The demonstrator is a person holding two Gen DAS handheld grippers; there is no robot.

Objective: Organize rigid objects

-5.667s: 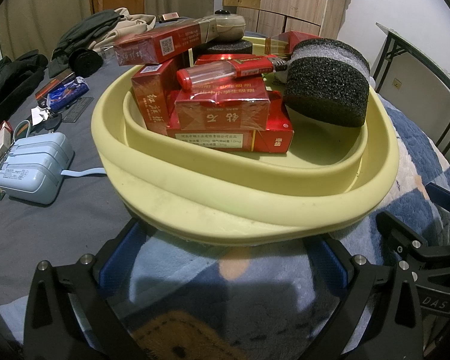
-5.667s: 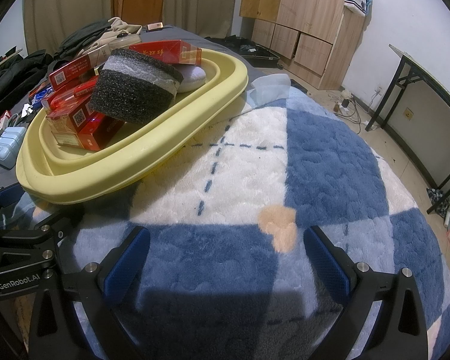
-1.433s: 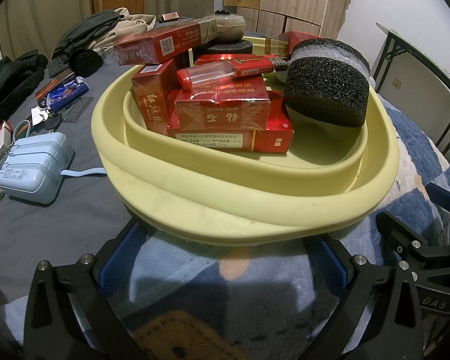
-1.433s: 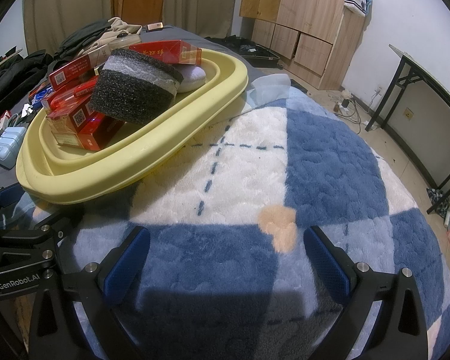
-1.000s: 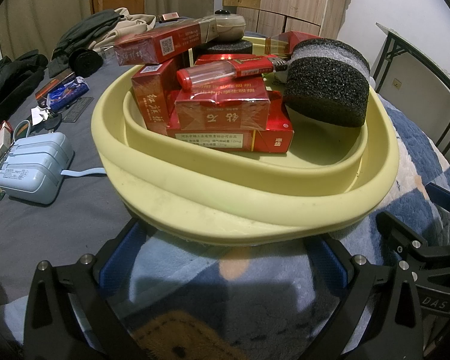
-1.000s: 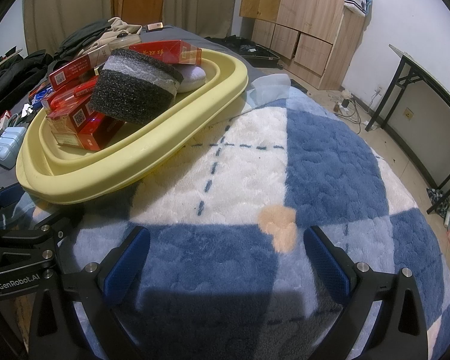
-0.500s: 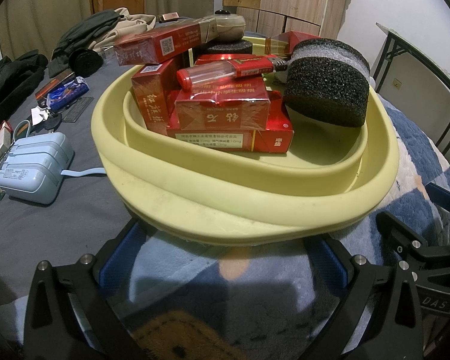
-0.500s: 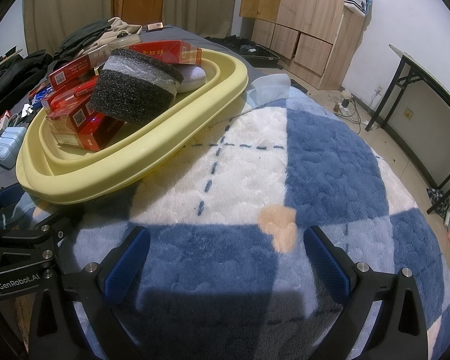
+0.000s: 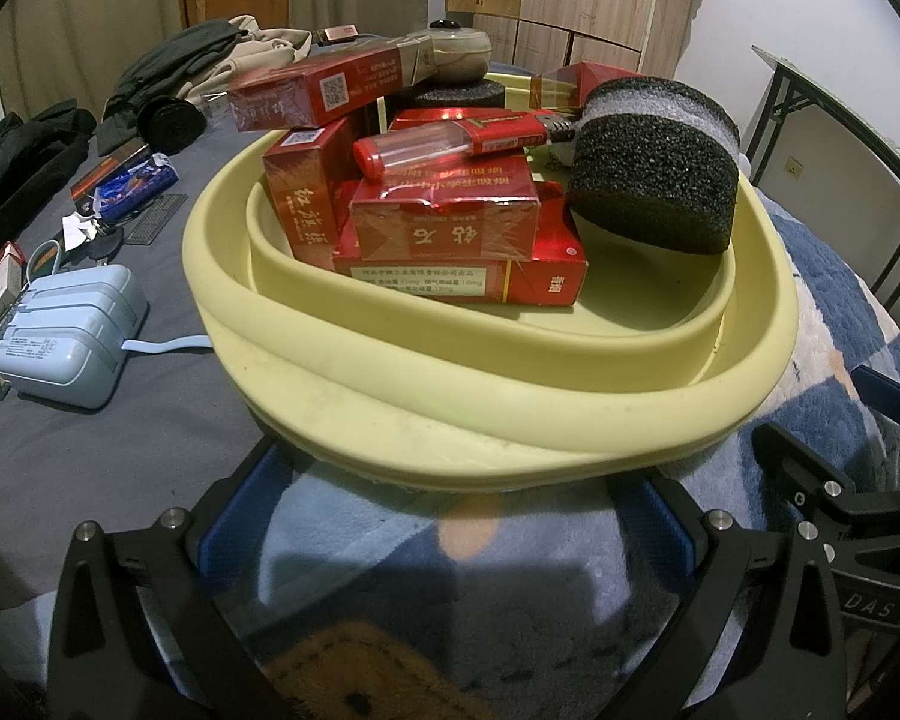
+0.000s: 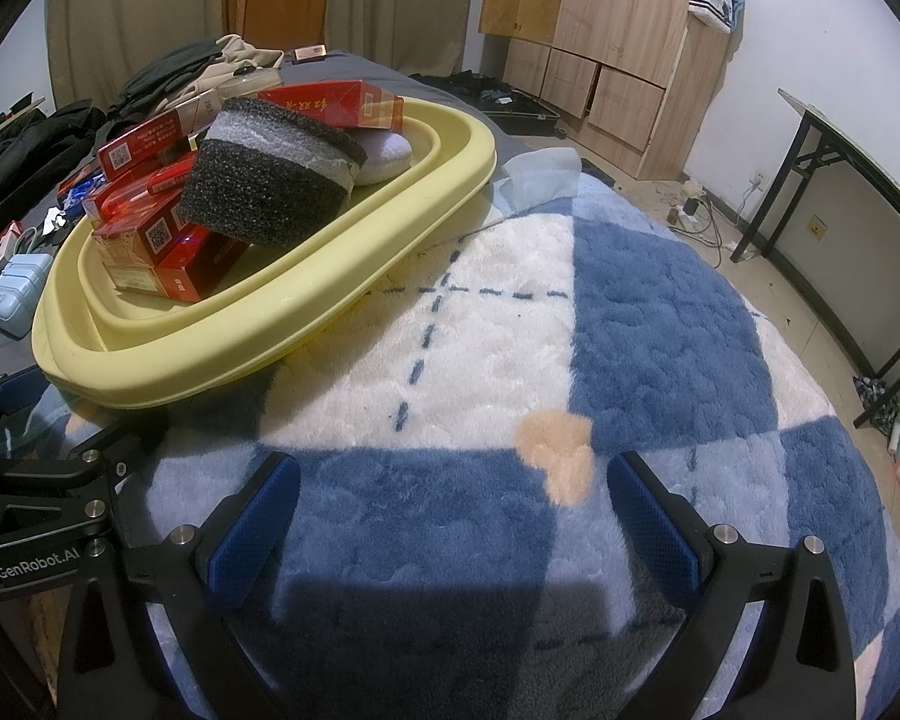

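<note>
In the left wrist view, the yellow basin (image 9: 510, 408) is seen filling the centre of the frame, just beyond the left gripper (image 9: 450, 534), whose jaws are spread wide with nothing between them. Red cartons (image 9: 450, 246), a red lighter (image 9: 450, 141) and a black foam block (image 9: 654, 180) are piled inside it. In the right wrist view, the basin sits at upper left, well apart from the right gripper (image 10: 450, 522), likewise spread and empty over the blue checked blanket (image 10: 660, 324).
</note>
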